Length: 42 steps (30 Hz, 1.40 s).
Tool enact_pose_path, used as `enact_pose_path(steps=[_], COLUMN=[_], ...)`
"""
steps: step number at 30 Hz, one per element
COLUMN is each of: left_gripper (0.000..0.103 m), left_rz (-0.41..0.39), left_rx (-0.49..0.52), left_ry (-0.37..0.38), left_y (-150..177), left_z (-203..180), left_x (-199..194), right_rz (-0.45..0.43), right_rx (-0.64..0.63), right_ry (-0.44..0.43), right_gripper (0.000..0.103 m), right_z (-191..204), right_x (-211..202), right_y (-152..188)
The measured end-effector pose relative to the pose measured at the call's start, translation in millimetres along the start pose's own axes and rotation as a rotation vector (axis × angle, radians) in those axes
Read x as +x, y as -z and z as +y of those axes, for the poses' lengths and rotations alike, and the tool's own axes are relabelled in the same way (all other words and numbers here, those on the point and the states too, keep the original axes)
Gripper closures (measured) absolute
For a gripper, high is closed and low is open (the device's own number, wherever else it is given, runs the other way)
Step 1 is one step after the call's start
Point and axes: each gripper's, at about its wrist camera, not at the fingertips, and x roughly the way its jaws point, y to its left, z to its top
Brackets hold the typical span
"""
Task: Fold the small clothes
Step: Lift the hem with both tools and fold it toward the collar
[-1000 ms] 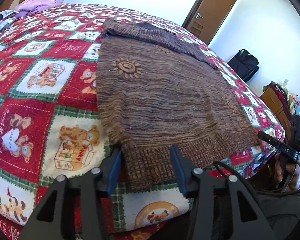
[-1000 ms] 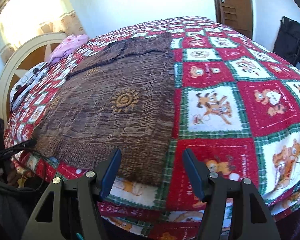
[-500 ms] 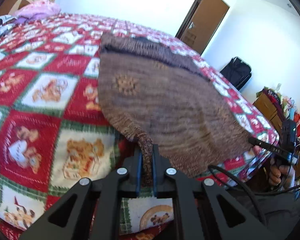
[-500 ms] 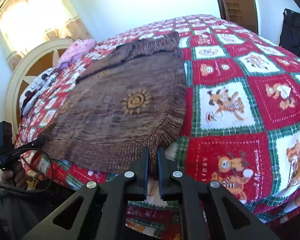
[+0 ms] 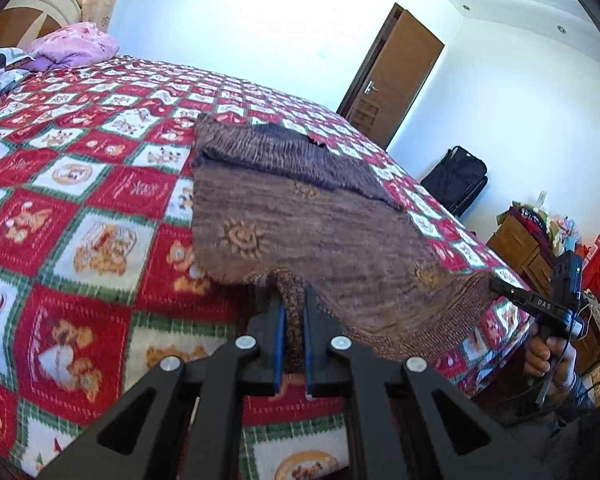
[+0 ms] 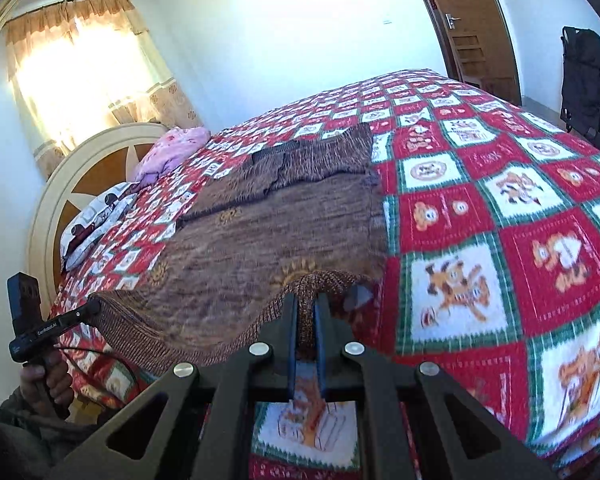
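Left wrist view showed the left gripper (image 5: 291, 320) and right gripper (image 6: 305, 320) each clamped on a hem corner of the brown sweater (image 5: 300, 216) lying on the bed (image 5: 100, 184); uneven lifting could skew the fold.

Bed (image 5: 80, 216) carried a red, white and green patchwork blanket (image 6: 500, 208) printed with bears. On it lay a brown knit sweater (image 5: 300, 216) — far part flat, near hem raised off the blanket. Toward the headboard (image 6: 80, 168) — pink bundle (image 5: 76, 46), a patterned pillow (image 6: 96, 220).
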Motion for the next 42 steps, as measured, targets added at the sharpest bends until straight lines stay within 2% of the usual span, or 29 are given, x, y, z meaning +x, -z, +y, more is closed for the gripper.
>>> enact_pose_path(steps=[10,14,20,27,36,42], left_gripper=[0.095,0.095,0.095,0.095,0.095,0.095], left_rz=[-0.102,-0.12,-0.145,-0.155,-0.166,-0.152], left_rx=[-0.013,-0.023,0.018,0.033,0.034,0.026], left_ry=[0.015,0.017,0.001,-0.018,-0.048,-0.069], left_y=[-52.1,-73.1,-103.1,-136.9,-179.9,-204.8], left_z=[5.4,9.3,5.0,7.5,20.9,34.1], left_x=[6.8,15.2,27.5,47.8,76.3,108.0], right_rz=[-0.062,-0.089,-0.109,-0.115,-0.112,-0.099], right_rx=[-0.034,-0.045,-0.058,-0.045,-0.084,-0.083], right_ry=[0.011,0.028,0.03,0.031,0.074,0.096], right_gripper=[0.096,0.096,0.096,0.096,0.096,0.096], right_z=[6.7,8.5,12.8,12.9,16.2,13.7], right_x=[14.9,22.9,38.0,60.6,98.5,131.4], right_y=[-50.2,-69.5,-100.4,-144.3,-196.6,-224.7])
